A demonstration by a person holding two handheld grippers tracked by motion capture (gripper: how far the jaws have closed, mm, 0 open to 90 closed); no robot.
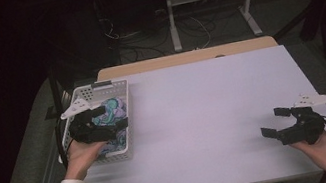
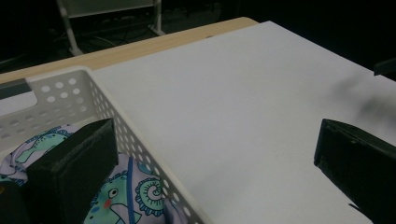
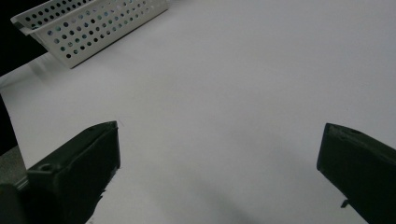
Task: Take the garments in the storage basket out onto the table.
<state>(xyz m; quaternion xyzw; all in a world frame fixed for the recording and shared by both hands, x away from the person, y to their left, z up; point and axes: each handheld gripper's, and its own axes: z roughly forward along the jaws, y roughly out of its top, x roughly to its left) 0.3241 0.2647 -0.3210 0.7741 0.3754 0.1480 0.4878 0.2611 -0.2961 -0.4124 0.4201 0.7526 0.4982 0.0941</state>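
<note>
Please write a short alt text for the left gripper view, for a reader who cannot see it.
The left tongs are open, one jaw over a white perforated basket that holds a patterned cloth with cartoon animals, the other over the bare white table.

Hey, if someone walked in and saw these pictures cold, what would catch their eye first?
Probably the white perforated basket at the table's left edge, with a patterned cloth in teal, purple and white lying inside it. The left tongs hang open over that basket, one jaw above the cloth. The rest of the white table lies bare, with the right tongs held open near its right front corner.
</note>
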